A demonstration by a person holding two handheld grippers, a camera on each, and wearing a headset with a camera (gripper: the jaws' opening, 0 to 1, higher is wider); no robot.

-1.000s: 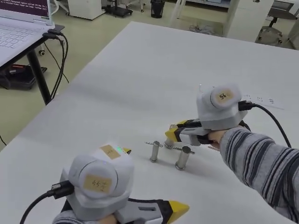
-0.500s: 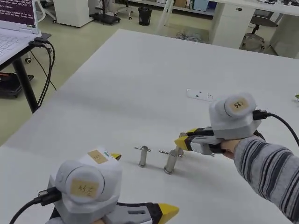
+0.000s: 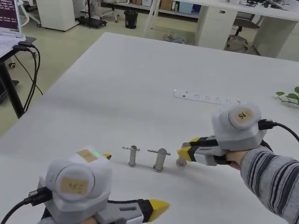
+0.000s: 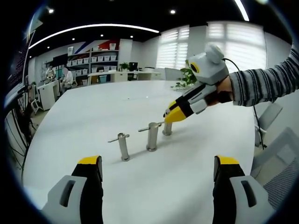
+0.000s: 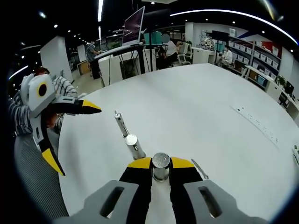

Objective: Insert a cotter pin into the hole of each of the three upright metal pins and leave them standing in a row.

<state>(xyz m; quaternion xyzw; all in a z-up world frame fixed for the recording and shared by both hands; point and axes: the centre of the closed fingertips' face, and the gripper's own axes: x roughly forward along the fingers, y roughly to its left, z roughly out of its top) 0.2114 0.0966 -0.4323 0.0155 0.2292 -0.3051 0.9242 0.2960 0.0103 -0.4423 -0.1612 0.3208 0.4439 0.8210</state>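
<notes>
A white table [image 3: 140, 70] is seen. The left gripper [image 4: 157, 161], at the lower left of the head view, is spread wide. The right gripper [image 5: 160, 162] is pinched on the right pin [image 3: 181, 161]. At lower centre three pins stand in a row. Cotter pins [image 3: 127, 148] are passed through the other two.

Polished metal pins [image 3: 160, 160], matt white table [image 3: 140, 79], smooth plastic right claw [image 3: 183, 153]

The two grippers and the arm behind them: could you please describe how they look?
Left gripper and right gripper alike: rounded pale grey body, tan sticker with handwritten digits, black cable at the rear, grey-and-black jaws tipped yellow. The left one has a small green light. The sleeve is striped grey and dark.
</notes>
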